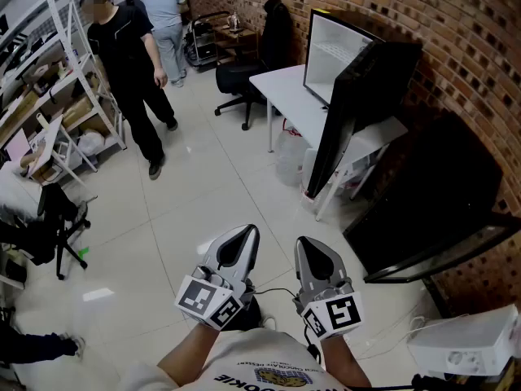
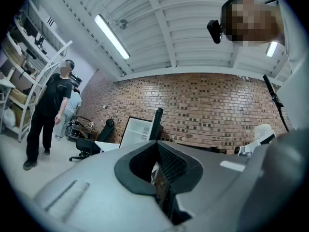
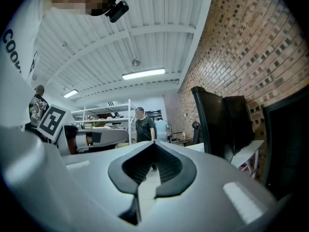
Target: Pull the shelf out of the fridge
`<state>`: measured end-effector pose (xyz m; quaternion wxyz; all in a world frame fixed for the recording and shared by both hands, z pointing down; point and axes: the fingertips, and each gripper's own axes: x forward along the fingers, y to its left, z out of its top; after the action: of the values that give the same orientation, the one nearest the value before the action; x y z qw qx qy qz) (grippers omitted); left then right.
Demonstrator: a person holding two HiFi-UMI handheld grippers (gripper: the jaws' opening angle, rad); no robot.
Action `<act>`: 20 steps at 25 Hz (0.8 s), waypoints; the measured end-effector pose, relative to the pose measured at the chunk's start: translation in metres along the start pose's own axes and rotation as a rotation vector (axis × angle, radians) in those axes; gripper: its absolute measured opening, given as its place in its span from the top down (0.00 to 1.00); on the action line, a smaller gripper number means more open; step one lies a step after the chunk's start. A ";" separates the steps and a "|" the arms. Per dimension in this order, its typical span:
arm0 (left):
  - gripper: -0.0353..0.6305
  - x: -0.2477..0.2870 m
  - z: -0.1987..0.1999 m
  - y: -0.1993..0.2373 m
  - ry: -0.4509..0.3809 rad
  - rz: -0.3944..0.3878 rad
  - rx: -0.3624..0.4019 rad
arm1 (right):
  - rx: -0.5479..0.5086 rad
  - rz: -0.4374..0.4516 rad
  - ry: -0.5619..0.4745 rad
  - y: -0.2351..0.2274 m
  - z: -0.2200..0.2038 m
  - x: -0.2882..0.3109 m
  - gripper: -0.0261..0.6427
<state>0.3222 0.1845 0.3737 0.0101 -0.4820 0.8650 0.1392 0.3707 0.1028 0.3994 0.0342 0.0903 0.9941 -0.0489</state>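
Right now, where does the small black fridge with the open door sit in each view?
Head view: the small black fridge is upper right of centre, on the white table, with its door swung open.
Left gripper view: left of centre, with its white inside showing.
Right gripper view: right of centre, seen as dark upright slabs.
Shared landmark: the red brick wall behind it.
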 end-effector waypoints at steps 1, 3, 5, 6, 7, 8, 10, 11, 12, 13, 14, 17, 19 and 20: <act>0.95 0.003 0.000 0.001 0.001 0.000 0.007 | -0.001 0.001 0.002 -0.002 -0.001 0.002 0.95; 0.95 0.008 -0.001 0.003 0.002 0.001 0.017 | -0.005 0.003 0.008 -0.005 -0.003 0.006 0.95; 0.95 0.013 -0.002 0.006 0.000 0.002 0.019 | -0.008 0.007 0.015 -0.008 -0.006 0.013 0.95; 0.95 0.016 -0.003 0.009 -0.001 0.003 0.017 | -0.010 0.011 0.019 -0.009 -0.007 0.017 0.95; 0.95 0.019 -0.004 0.013 -0.001 0.004 0.014 | -0.014 0.014 0.022 -0.010 -0.008 0.022 0.95; 0.95 0.021 -0.005 0.017 0.001 0.006 0.010 | -0.018 0.018 0.026 -0.011 -0.009 0.028 0.95; 0.95 0.027 -0.008 0.026 0.003 0.009 -0.002 | -0.026 0.025 0.030 -0.013 -0.011 0.039 0.95; 0.95 0.031 -0.009 0.031 0.002 0.010 -0.009 | -0.030 0.027 0.032 -0.014 -0.011 0.046 0.95; 0.95 0.036 -0.010 0.036 -0.001 0.009 -0.015 | -0.036 0.029 0.033 -0.016 -0.011 0.052 0.95; 0.95 0.041 -0.010 0.041 -0.004 0.006 -0.018 | -0.041 0.030 0.034 -0.018 -0.012 0.059 0.95; 0.95 0.046 -0.011 0.047 -0.006 0.003 -0.020 | -0.044 0.029 0.036 -0.021 -0.013 0.067 0.95; 0.95 0.064 -0.013 0.067 -0.010 -0.010 -0.037 | -0.048 0.022 0.047 -0.028 -0.019 0.092 0.95; 0.95 0.077 -0.013 0.085 -0.011 -0.019 -0.050 | -0.054 0.016 0.054 -0.030 -0.023 0.113 0.95; 0.95 0.084 -0.013 0.095 -0.009 -0.025 -0.056 | -0.058 0.011 0.058 -0.031 -0.024 0.124 0.95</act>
<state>0.1995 0.1589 0.3958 0.0019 -0.4922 0.8546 0.1655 0.2420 0.0969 0.4167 0.0085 0.0962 0.9952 -0.0170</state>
